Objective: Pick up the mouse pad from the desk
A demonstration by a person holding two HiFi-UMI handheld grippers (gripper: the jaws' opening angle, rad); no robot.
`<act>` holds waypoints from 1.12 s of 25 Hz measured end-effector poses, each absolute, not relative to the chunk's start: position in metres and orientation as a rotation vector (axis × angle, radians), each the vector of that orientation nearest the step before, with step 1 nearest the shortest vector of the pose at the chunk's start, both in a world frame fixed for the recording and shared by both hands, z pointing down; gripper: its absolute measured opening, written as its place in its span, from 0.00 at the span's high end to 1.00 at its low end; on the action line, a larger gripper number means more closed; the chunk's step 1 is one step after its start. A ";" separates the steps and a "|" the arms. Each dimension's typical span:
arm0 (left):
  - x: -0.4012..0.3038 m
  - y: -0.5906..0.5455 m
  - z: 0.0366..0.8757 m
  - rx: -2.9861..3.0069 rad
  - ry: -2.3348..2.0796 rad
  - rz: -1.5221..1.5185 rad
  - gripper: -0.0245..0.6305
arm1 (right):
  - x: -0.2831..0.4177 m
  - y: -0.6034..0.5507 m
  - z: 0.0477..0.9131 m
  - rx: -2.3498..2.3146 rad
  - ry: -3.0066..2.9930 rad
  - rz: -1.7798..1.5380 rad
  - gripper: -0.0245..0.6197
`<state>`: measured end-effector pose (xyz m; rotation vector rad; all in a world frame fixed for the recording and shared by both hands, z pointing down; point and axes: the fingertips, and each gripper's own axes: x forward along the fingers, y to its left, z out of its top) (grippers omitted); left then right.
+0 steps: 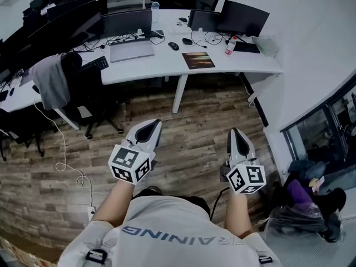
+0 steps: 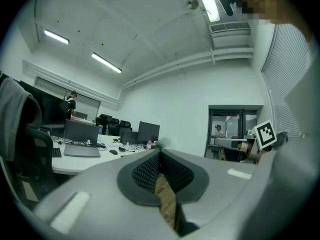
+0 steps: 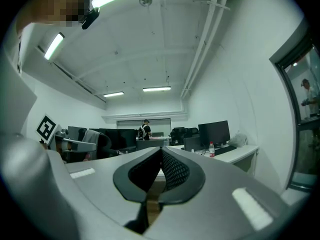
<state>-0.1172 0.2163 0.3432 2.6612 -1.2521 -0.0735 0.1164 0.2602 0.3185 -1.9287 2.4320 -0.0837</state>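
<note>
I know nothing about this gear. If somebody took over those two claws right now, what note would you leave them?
Left claw: shut, empty, held level over the wooden floor.
Right claw: shut, empty, likewise.
Dark rectangular mouse pad with an orange picture: flat on the long white desk ahead, out of reach, untouched.
Done: nothing yet.
Left: step closer, open a claw, probably grip the pad's near edge and lift.

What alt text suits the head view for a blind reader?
A person holds the left gripper and right gripper, both shut and empty, above a wood floor, short of a white desk bearing the mouse pad.
</note>
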 end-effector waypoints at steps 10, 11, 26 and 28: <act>-0.143 0.188 0.374 2.601 -1.188 -0.081 0.96 | 0.093 0.236 0.326 -2.021 2.485 -0.091 0.94; -0.142 0.184 0.375 2.600 -1.186 -0.077 0.96 | 0.094 0.231 0.328 -2.022 2.487 -0.094 0.94; -0.077 0.068 0.364 2.616 -1.260 -0.012 0.96 | 0.164 0.113 0.337 -1.906 2.516 -0.122 0.94; -0.054 0.049 0.358 2.635 -1.275 0.006 0.96 | 0.191 0.093 0.339 -1.906 2.493 -0.159 0.94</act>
